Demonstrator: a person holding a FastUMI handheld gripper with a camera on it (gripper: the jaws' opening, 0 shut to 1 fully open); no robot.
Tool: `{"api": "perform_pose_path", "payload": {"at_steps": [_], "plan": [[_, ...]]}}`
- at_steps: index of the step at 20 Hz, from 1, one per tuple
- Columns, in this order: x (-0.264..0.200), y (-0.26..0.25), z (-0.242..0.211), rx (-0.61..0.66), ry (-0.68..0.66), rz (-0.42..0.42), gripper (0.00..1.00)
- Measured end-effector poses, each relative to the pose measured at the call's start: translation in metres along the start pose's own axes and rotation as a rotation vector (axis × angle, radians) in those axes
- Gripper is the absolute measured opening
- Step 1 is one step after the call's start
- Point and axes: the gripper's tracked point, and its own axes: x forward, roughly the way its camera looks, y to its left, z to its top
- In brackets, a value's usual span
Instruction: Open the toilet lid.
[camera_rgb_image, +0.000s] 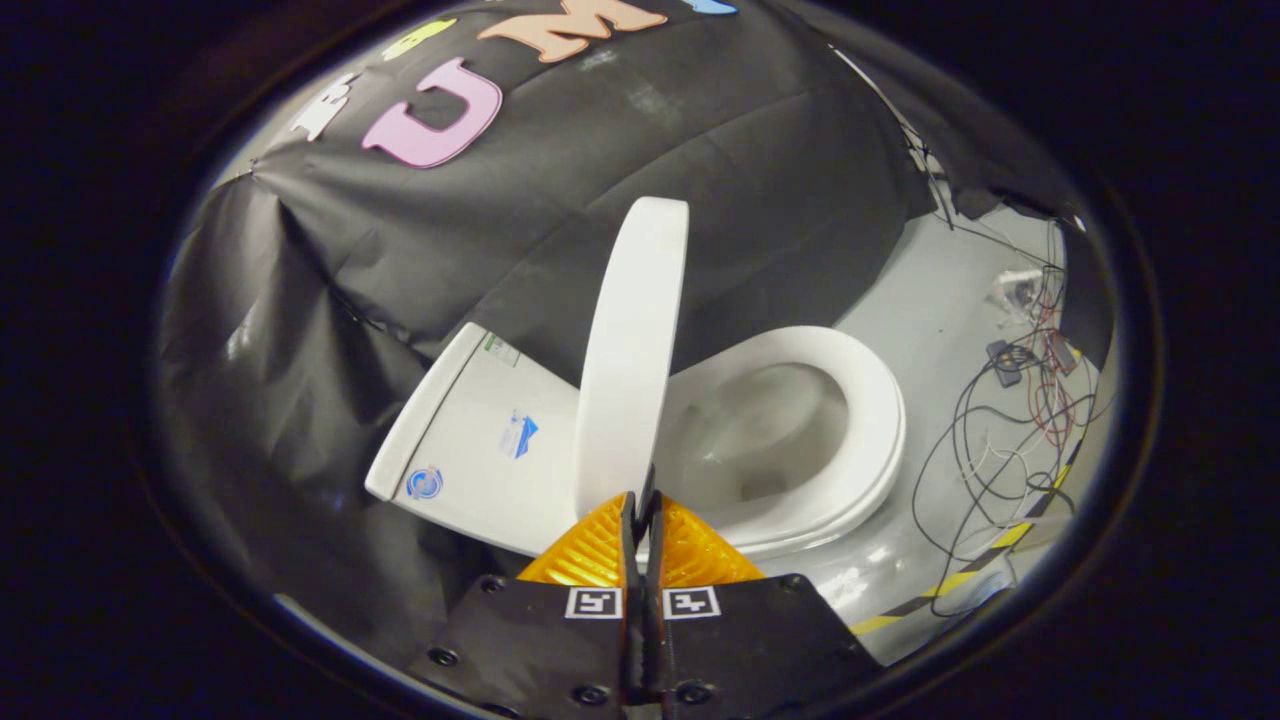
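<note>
Toilet lid (632, 350) stood raised, near upright, seen almost edge-on, its lower edge running down between the fingers. Gripper (641, 500) fingers were drawn close together, with the lid's rim pinched between the two tips; both appeared to press on it.

Bowl (760, 430) was uncovered just beyond the fingers. Its inside looked pale grey; whether it held water could not be told. Seat ring (880, 420) lay flat on the bowl's rim, down, to one side of the lid. Cistern (480, 430) sat on the lid's other side, bearing small stickers, backed against the black cloth wall (300, 300).

Grey floor (930, 300) extended past the seat. A tangle of loose cables (1000, 440) lay on it, well apart from the toilet, beside a striped yellow-and-black tape line (960, 575). Nothing stood between the lid and the cistern.
</note>
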Motion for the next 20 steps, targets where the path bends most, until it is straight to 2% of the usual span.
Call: {"api": "perform_pose_path", "payload": {"at_steps": [6,13,17,20], "plan": [[-0.002,0.028,0.007,-0.131,-0.037,-0.017,0.01],[-0.001,0.056,0.012,-0.145,-0.075,0.006,0.01],[-0.002,0.068,0.012,-0.231,-0.115,-0.032,0.01],[-0.001,0.076,0.011,-0.209,-0.117,-0.030,0.01]]}}
